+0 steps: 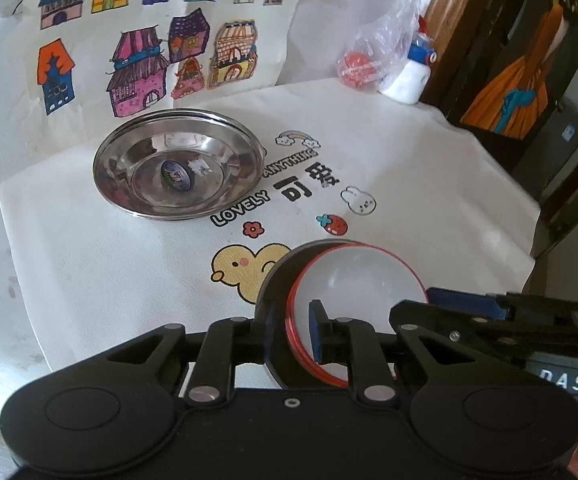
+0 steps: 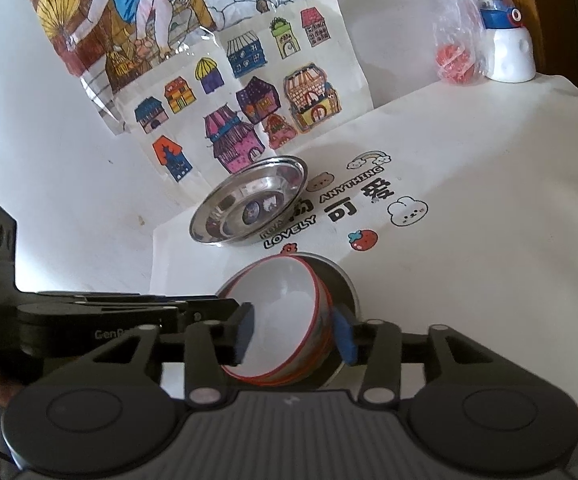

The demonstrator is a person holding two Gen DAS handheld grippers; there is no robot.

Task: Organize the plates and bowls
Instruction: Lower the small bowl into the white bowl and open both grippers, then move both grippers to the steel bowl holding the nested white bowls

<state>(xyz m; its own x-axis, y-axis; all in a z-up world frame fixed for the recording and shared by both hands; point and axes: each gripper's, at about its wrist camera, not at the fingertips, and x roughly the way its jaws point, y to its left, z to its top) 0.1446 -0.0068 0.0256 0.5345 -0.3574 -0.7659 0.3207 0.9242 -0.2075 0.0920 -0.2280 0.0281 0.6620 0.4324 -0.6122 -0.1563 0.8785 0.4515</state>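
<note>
A red-rimmed bowl (image 1: pixel 353 304) is tilted on its side and pinched at its rim by the left hand-held gripper (image 1: pixel 289 332). The right hand-held gripper (image 2: pixel 295 334) is spread around it. A steel plate (image 1: pixel 177 164) is seen farther back on the tabletop (image 1: pixel 429 184).

"LOVELY ANYTHING" on tablecloth (image 1: pixel 369 152), "DAS" on right gripper (image 1: pixel 465 312)

Both wrist views look forward, close over the bowl (image 1: pixel 353 304) (image 2: pixel 281 320), sharing the steel plate (image 1: pixel 177 168) (image 2: pixel 249 204) and wall drawings (image 1: pixel 149 60) (image 2: pixel 249 112).
</note>
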